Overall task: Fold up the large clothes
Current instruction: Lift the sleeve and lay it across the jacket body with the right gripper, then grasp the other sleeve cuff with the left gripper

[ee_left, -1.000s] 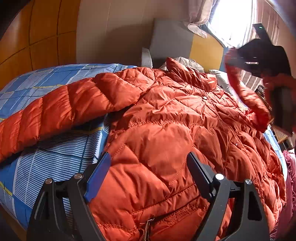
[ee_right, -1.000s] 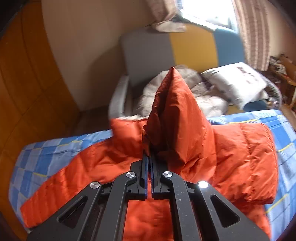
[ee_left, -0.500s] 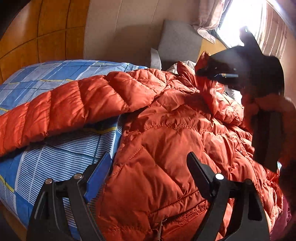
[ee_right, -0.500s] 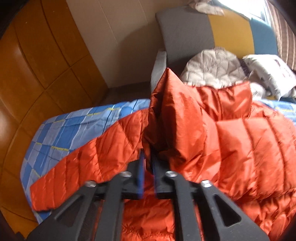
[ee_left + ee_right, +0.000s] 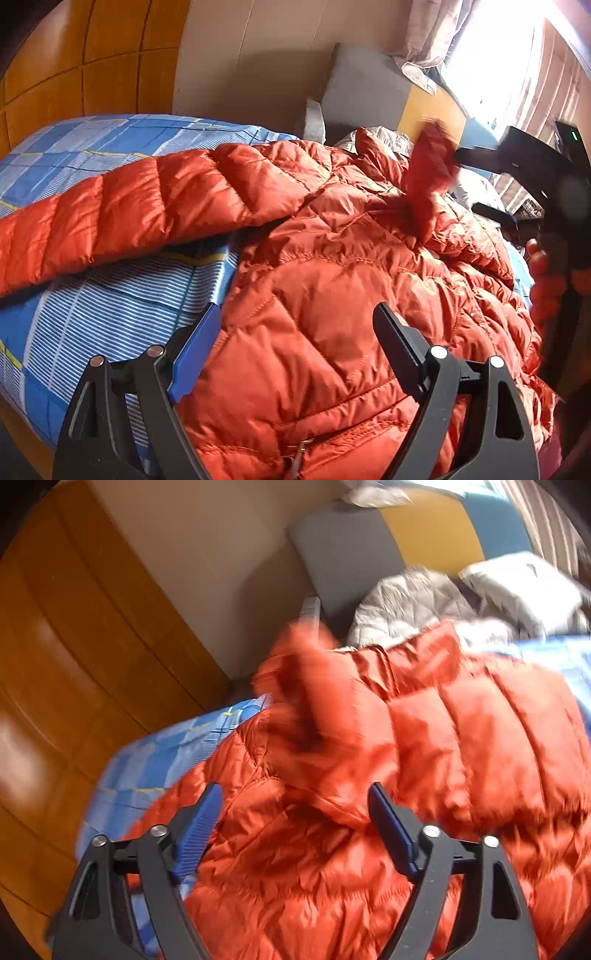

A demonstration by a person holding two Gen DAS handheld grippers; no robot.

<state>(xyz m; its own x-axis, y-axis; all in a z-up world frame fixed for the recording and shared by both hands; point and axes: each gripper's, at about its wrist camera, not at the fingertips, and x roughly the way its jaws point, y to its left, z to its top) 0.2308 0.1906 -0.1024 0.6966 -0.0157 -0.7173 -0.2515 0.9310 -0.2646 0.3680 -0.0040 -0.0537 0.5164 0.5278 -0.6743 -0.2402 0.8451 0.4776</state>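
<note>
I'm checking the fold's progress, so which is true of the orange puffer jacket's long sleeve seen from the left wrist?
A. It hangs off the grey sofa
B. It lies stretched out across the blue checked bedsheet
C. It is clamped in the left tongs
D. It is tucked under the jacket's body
B: the sleeve of the orange puffer jacket lies extended over the blue checked bedsheet, while the left tongs stand open over the jacket's body.

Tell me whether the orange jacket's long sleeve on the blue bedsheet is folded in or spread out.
Spread out. The sleeve stretches straight away from the orange jacket body across the bedsheet, not yet laid over the body.
</note>
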